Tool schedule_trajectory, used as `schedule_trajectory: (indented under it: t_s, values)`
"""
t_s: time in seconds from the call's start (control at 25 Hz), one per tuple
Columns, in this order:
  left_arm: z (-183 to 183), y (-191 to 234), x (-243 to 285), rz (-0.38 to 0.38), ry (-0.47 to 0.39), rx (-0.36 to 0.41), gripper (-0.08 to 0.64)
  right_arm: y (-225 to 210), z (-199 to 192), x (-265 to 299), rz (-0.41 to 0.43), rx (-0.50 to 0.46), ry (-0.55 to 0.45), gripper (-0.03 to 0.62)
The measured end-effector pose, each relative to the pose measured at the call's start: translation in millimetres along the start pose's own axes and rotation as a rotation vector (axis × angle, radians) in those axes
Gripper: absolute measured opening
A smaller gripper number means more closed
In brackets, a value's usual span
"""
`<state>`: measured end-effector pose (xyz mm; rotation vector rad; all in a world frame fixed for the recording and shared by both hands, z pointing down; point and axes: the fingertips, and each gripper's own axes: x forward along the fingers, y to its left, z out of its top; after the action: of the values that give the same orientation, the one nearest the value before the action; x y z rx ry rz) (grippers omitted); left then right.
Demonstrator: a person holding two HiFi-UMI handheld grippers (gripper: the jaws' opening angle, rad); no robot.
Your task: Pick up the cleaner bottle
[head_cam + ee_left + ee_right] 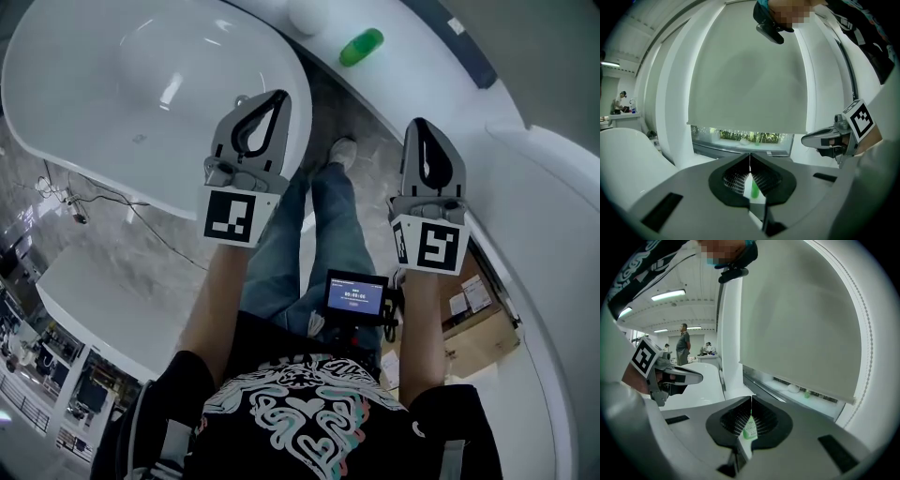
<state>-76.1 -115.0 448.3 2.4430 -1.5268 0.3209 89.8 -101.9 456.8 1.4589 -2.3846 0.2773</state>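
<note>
Right gripper [751, 401] jaws together, green cleaner bottle [806, 393] on window sill [819, 401] beyond, left gripper [670, 376] alongside

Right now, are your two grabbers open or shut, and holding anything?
Left gripper: shut, holding nothing.
Right gripper: shut, holding nothing.

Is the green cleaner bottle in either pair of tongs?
No, the green plastic cleaner bottle sits on the white ledge, beyond the left tongs and right tongs.

Green cleaner bottle [361, 47]; white bathtub [84, 150]; blue jeans [323, 239]; grey left gripper [279, 96] and right gripper [418, 124], both bearing black-and-white square patterns.
</note>
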Motion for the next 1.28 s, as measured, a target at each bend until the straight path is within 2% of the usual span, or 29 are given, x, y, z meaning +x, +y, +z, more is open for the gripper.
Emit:
schedule_trajectory:
  t_s: [0.2,0.64,0.84,1.04,1.28]
  values:
    - [-10.0,-1.4,8.3,-0.017,0.001,-0.002,0.018,-0.8,-6.8,8.6,0.009,-0.005,0.004,0.028]
    - [-40.7,-3.2,28.0,-0.002,-0.011,-0.001,0.018,-5.1,-33.2,22.9,0.032,-0.014,0.013,0.028]
    - [-53.1,-9.7,45.1,-0.015,0.006,0.037,0.018,-11.6,-46.9,32.4,0.032,-0.007,0.018,0.028]
    - [-60.4,-14.0,58.4,-0.034,0.013,0.057,0.018,-12.1,-59.4,38.2,0.026,-0.052,0.044,0.028]
    - [-82.7,-15.3,83.3,-0.051,0.046,0.092,0.018,-24.9,-75.1,56.0,0.024,-0.041,0.054,0.028]
